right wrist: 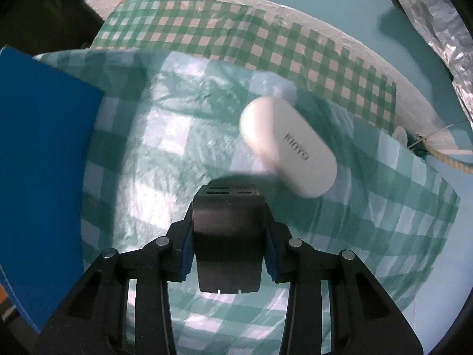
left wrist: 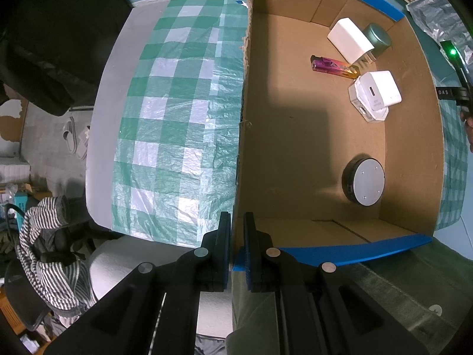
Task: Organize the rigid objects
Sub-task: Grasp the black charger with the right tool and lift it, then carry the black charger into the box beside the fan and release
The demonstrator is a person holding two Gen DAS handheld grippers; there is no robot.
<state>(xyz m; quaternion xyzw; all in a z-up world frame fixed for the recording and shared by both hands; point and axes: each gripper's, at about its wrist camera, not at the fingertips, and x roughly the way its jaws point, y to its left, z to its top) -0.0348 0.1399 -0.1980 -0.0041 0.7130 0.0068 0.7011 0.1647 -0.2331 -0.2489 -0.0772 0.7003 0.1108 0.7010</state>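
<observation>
The left gripper [left wrist: 236, 230] is closed onto the near corner wall of the cardboard box [left wrist: 295, 148], one finger outside and one inside, with only the cardboard between them. The box stands on a green-and-white checked cloth [left wrist: 165, 124] covering the table. Inside, toward the box's far right corner, lie a white charger [left wrist: 348, 40] touching a grey round tin [left wrist: 377, 37], a purple lighter [left wrist: 334, 66] and a white plug adapter [left wrist: 375, 93]. A black round puck with a silver face [left wrist: 365, 179] leans against the right wall.

The right gripper [right wrist: 227, 236] clamps a black rectangular block [right wrist: 227, 230] between its blue-padded fingers [right wrist: 186, 254]. Beyond it a white oval case [right wrist: 288, 145] lies on the cloth, near the cloth's far right edge.
</observation>
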